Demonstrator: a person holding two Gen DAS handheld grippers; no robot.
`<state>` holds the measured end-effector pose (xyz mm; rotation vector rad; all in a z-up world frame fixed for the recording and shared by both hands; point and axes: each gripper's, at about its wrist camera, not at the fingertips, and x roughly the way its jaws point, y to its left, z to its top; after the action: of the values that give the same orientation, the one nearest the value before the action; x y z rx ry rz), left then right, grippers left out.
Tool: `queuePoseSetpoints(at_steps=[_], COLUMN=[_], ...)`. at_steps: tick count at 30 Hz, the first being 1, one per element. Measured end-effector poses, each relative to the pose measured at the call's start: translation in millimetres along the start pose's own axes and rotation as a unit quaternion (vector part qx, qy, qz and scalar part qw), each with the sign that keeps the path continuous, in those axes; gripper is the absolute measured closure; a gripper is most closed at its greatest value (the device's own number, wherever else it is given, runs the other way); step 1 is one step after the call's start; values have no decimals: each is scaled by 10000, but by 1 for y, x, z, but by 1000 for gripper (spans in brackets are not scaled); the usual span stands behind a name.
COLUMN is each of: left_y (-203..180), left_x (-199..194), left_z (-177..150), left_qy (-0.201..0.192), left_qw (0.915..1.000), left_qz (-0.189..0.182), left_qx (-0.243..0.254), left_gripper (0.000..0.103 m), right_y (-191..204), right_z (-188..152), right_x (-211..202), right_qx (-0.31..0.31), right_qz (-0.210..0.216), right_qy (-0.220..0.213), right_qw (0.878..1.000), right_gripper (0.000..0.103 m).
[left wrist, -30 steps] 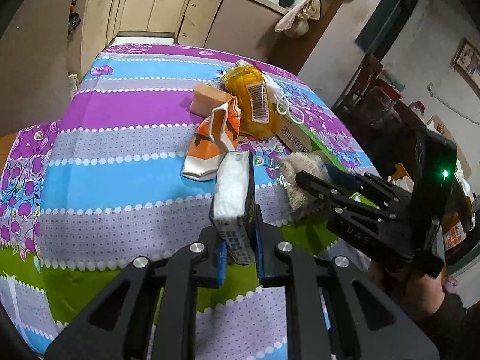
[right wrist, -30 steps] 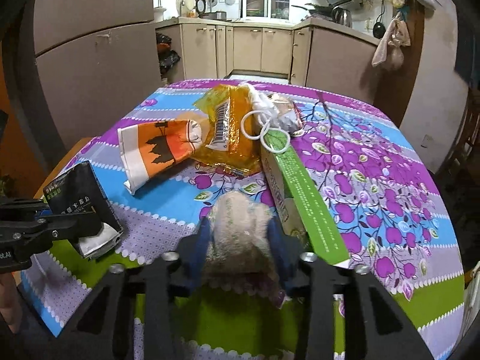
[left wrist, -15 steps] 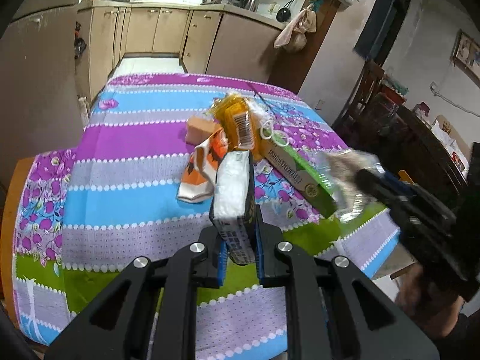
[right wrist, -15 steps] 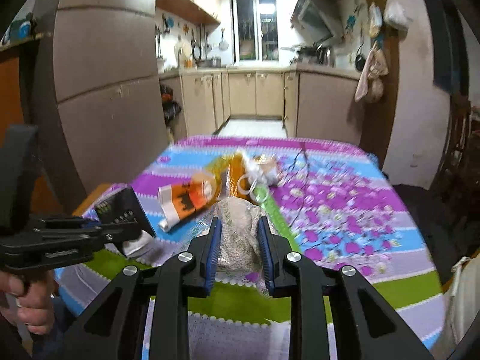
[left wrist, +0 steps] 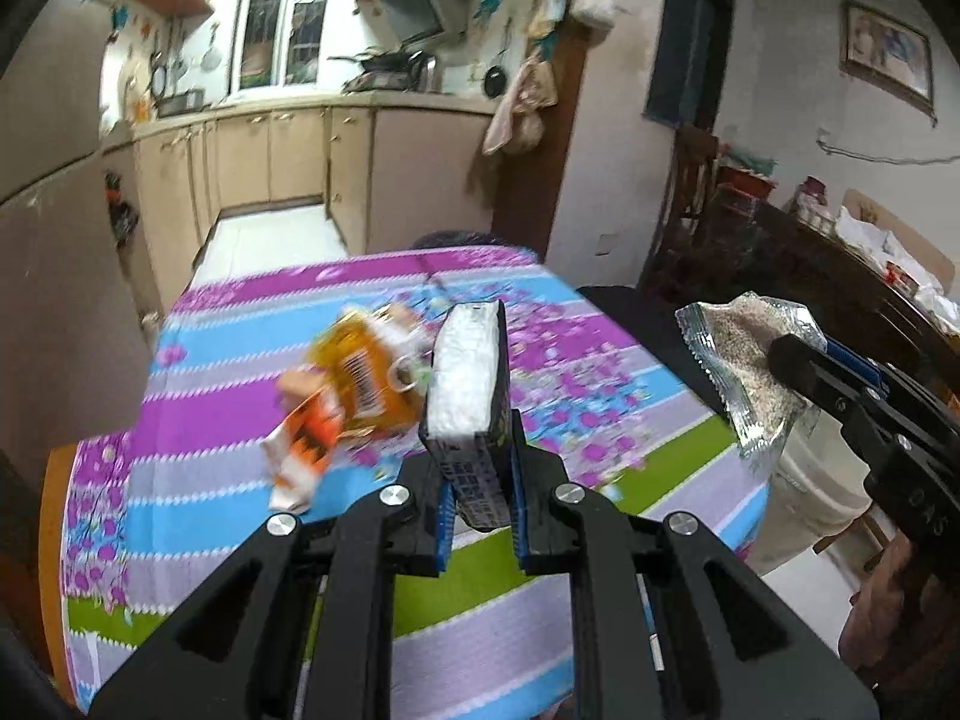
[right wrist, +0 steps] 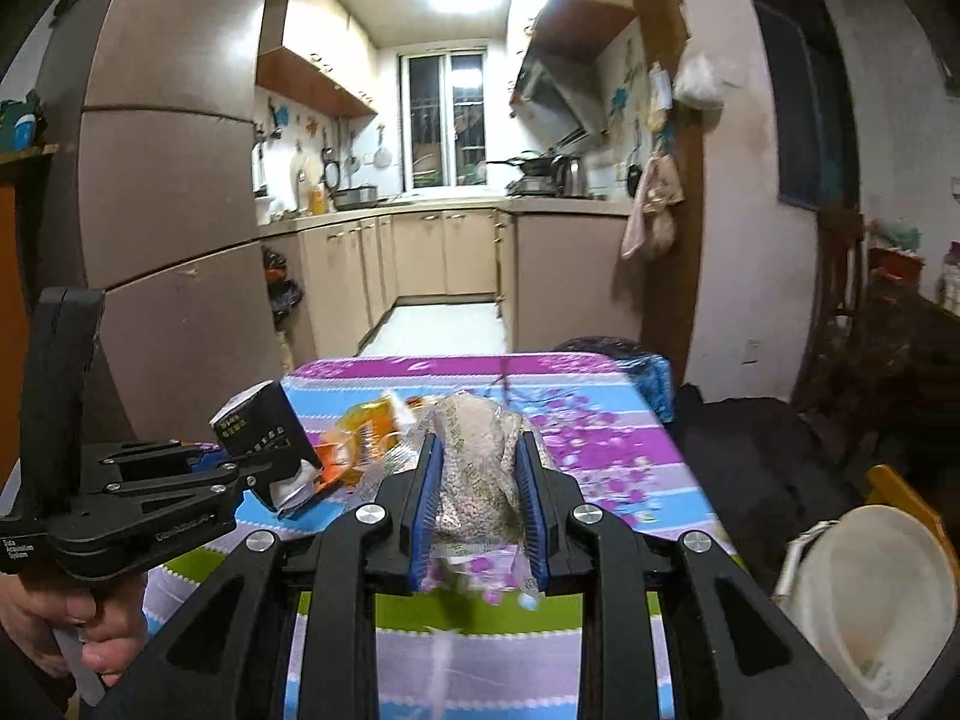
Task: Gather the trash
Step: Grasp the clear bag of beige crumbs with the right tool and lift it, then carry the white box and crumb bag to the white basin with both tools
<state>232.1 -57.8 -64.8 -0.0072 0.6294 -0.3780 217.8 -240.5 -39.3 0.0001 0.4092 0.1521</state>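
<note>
My left gripper is shut on a dark carton with a white top and holds it above the table's near edge; the carton also shows in the right wrist view. My right gripper is shut on a clear grain packet, held in the air off the table's right side; the packet also shows in the left wrist view. An orange wrapper and an orange-and-white carton lie on the striped tablecloth.
A white bucket stands on the floor to the right of the table. A fridge stands to the left, kitchen cabinets behind the table. A dark cabinet with clutter is at the right.
Both grippers have lifted and pulled back from the table with their items. The right gripper has carried the grain packet off to the right of the table edge.
</note>
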Motion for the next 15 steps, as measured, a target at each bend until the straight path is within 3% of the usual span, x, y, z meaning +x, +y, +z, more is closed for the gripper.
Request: queuePoseSetpoints(at_steps=[15], left_y=[-99], left_x=[6], left_z=[35], left_qy=[-214], left_qw=[9958], left_qz=[-652], left_qx=[604], left_gripper=[90], right_y=[-92], right_z=[6], right_x=[-67], right_qx=[273], right_qz=[-884], right_qy=[-279], right_qw=[9953], right_gripper=[77])
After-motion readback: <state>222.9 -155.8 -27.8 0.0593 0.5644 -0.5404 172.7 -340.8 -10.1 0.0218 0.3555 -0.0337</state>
